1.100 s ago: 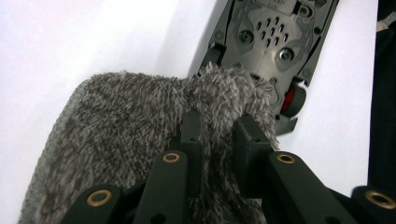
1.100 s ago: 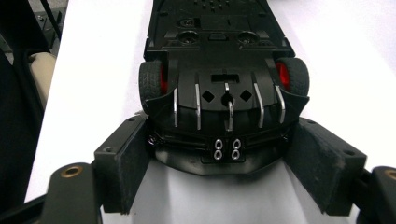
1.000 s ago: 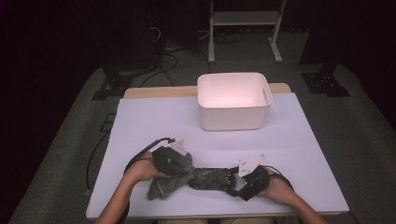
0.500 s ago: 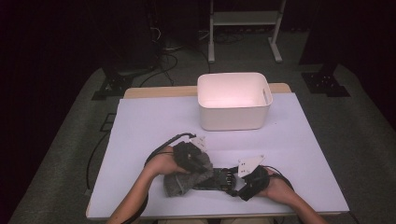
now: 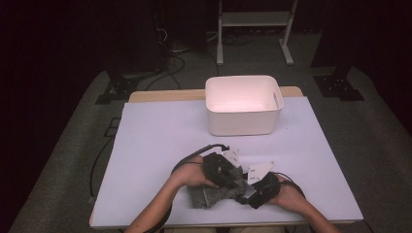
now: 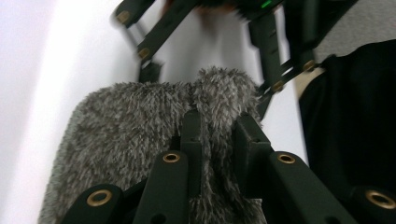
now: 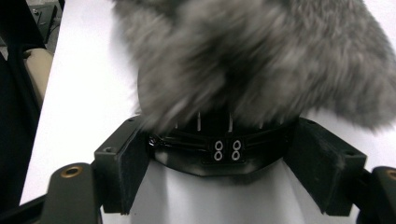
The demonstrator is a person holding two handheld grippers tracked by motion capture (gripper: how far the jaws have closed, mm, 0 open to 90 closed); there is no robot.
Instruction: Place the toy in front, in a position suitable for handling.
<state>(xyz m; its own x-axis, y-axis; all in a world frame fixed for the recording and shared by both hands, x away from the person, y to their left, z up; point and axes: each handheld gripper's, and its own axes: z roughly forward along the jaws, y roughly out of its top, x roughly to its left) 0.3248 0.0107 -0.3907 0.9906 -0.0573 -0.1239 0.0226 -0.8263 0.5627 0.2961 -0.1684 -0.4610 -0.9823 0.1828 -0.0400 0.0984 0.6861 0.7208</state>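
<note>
My left tongs (image 6: 217, 135) are pinched nearly shut on a fold of the grey furry cloth (image 6: 140, 126), low and centre in the high view. My right tongs (image 7: 233, 163) stand wide, a black banded object (image 7: 219, 149) between the jaws; whether they grip it I cannot tell. Beyond, the white bin (image 5: 243, 104) sits on the worktop (image 5: 160, 131), its inside bare.

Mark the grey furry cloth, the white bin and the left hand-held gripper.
grey furry cloth (image 6: 135, 121): left gripper view, flat pile left of the pinched fold.
white bin (image 5: 243, 124): high view, front wall.
left hand-held gripper (image 6: 219, 130): left gripper view, between its fingertips.
</note>
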